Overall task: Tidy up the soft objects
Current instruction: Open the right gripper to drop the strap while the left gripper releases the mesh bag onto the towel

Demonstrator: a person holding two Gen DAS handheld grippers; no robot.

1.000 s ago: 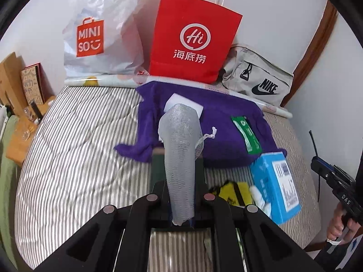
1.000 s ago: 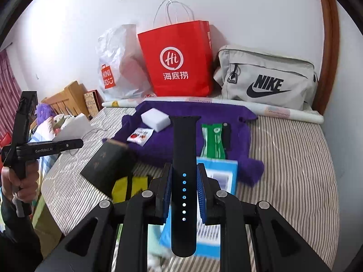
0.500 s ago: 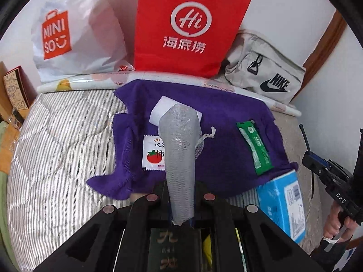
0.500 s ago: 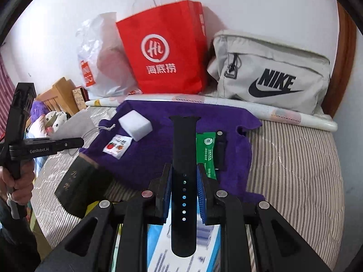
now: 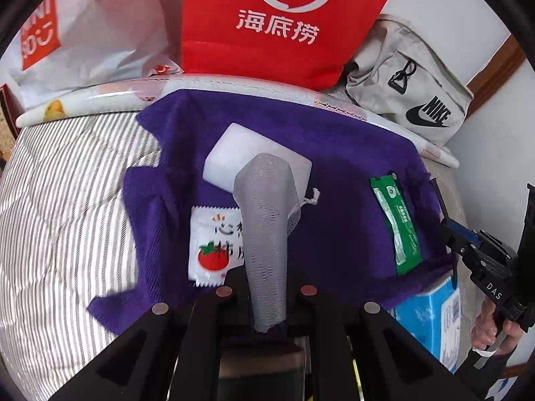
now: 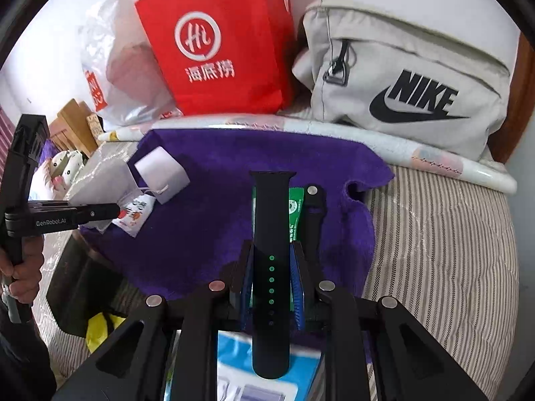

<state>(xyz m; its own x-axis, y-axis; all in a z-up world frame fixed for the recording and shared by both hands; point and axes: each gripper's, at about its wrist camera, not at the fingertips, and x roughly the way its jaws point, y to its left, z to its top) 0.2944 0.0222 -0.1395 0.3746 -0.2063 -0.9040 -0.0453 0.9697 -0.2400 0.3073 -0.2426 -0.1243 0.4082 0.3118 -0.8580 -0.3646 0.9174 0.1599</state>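
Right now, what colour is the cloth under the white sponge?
Purple cloth, clearest in the right wrist view.

Red bag (image 5: pixel 284 20) reads "Hi 海底捞", grey pouch (image 6: pixel 411 77) "NIKE", left gripper (image 6: pixel 113 212) "GenRobot.AI".

grey mesh pouch (image 5: pixel 264 234), black strap (image 6: pixel 271 254): gripped, above purple towel (image 5: pixel 334 173).

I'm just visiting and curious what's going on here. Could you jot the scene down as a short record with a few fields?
Place: striped bedcover with a purple towel spread on it
Left gripper: shut on a grey mesh pouch
Right gripper: shut on a black watch strap
On the towel: white sponge block, tomato sachet, green packet, second strap piece
Near edge: blue box
Behind: red paper bag, white plastic bag, grey Nike bag
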